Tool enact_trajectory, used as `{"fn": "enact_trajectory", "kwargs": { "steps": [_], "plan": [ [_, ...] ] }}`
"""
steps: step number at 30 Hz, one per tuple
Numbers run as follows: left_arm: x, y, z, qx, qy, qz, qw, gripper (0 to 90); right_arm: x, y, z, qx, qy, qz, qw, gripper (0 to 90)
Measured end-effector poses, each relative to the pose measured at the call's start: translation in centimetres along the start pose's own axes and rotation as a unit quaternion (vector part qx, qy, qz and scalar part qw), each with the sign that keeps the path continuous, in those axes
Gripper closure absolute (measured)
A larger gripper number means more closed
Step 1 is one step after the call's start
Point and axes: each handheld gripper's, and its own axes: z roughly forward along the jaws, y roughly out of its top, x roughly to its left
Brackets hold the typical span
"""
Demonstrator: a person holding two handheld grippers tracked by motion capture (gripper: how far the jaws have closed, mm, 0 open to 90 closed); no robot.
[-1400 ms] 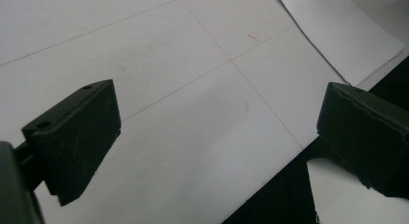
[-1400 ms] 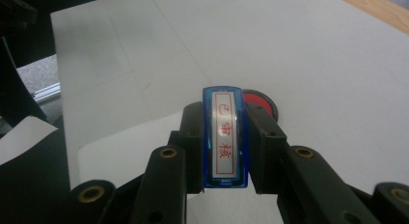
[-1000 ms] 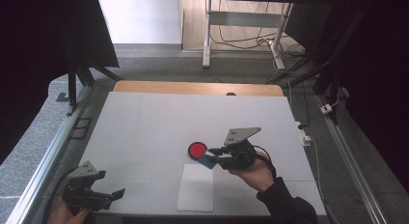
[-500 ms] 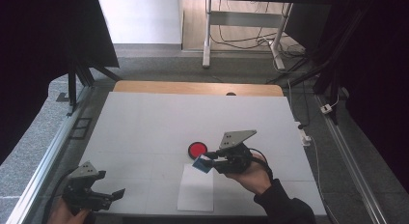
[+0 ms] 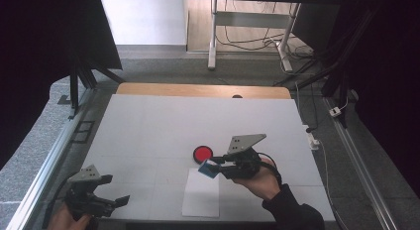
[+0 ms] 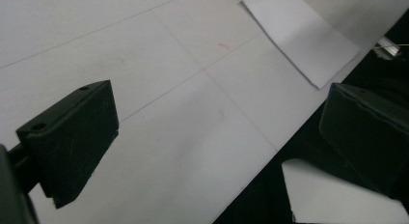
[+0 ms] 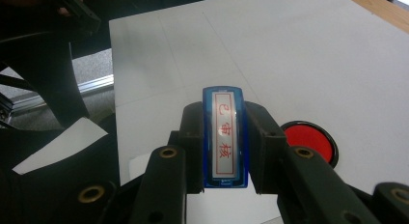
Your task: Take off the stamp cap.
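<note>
The right hand-held gripper (image 5: 216,166) pinches a blue stamp (image 7: 225,137), lifted off the tabletop (image 5: 148,126) between the red ink pad (image 5: 202,153) just beyond and the paper sheet (image 5: 200,195) just below, nearer me. The left hand-held gripper (image 5: 106,202) hangs spread, well apart.

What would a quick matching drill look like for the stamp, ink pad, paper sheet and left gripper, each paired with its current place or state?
Things:
1. blue stamp
2. red ink pad
3. paper sheet
4. left gripper

Places or states:
A. lying flat near the table's front edge
B. open, holding nothing, at the front left corner
C. clamped between the right gripper's jaws
D. resting on the table just beyond the paper sheet

Pairs: 1-C, 2-D, 3-A, 4-B
</note>
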Motion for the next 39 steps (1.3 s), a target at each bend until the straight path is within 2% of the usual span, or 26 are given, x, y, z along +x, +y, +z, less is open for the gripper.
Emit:
{"fn": "enact_trajectory", "kwargs": {
  "steps": [4, 5, 7, 8, 10, 11, 12, 13, 15, 16, 24, 25, 27, 34, 39],
  "plan": [
    [-0.2, 0.3, 0.3, -0.006, -0.003, 0.01, 0.9999, 0.0, 0.1, 0.1, -0.2, -0.003, 0.004, 0.001, 1.0, 71.1],
    [-0.4, 0.6, 0.5, -0.015, -0.01, 0.019, 0.9996, 0.0, 0.1, 0.1, -0.2, -0.003, 0.005, 0.001, 1.0, 71.1],
    [-0.4, 0.7, 0.6, -0.02, -0.013, 0.023, 0.9994, 0.0, 0.2, 0.1, -0.2, -0.003, 0.007, -0.001, 1.0, 71.1],
    [-0.6, 0.9, 0.7, -0.026, -0.014, 0.035, 0.999, 0.0, 0.2, 0.1, -0.2, -0.002, 0.009, -0.002, 1.0, 71.1],
    [-0.7, 1.1, 0.8, -0.027, -0.015, 0.04, 0.9987, 0.0, 0.3, 0.2, -0.4, -0.002, 0.009, -0.003, 1.0, 71.1],
    [-0.9, 1.4, 1.0, -0.031, -0.022, 0.046, 0.9982, 0.0, 0.4, 0.3, -0.4, -0.005, 0.01, -0.005, 0.9999, 71.1],
    [-0.9, 1.4, 1.0, -0.031, -0.022, 0.046, 0.9982, 0.0, 0.4, 0.4, -0.5, -0.006, 0.01, -0.006, 0.9999, 71.1],
    [-1.1, 1.8, 1.3, -0.034, -0.034, 0.045, 0.9978, 0.0, 0.4, 0.4, -0.6, -0.009, 0.012, -0.006, 0.9999, 71.1],
    [-1.1, 2.0, 1.5, -0.036, -0.038, 0.044, 0.9977, 0.0, 0.5, 0.5, -0.7, -0.011, 0.014, -0.007, 0.9998, 71.1],
    [-1.2, 2.4, 1.8, -0.039, -0.046, 0.046, 0.9971, 0.0, 0.5, 0.5, -0.7, -0.012, 0.015, -0.008, 0.9998, 71.1],
    [-1.5, 3.9, 3.3, -0.028, -0.049, 0.07, 0.9959, 0.0, 0.6, 0.7, -1.0, -0.018, 0.019, -0.006, 0.9996, 71.1],
    [-1.7, 4.3, 3.8, -0.029, -0.057, 0.077, 0.995, 0.0, 0.6, 0.7, -1.0, -0.019, 0.021, -0.006, 0.9996, 71.0],
    [-1.8, 4.5, 4.0, -0.028, -0.061, 0.081, 0.9945, 0.0, 0.5, 0.7, -1.1, -0.018, 0.02, -0.006, 0.9996, 71.1],
    [-2.6, 6.1, 5.4, -0.028, -0.066, 0.116, 0.9907, 0.2, 0.6, 0.8, -1.0, -0.012, 0.023, -0.009, 0.9996, 71.1],
    [-3.1, 7.0, 6.4, -0.032, -0.077, 0.129, 0.9881, 0.9, 0.6, 0.9, -1.0, -0.016, 0.027, -0.009, 0.9995, 71.1]
  ]
}}
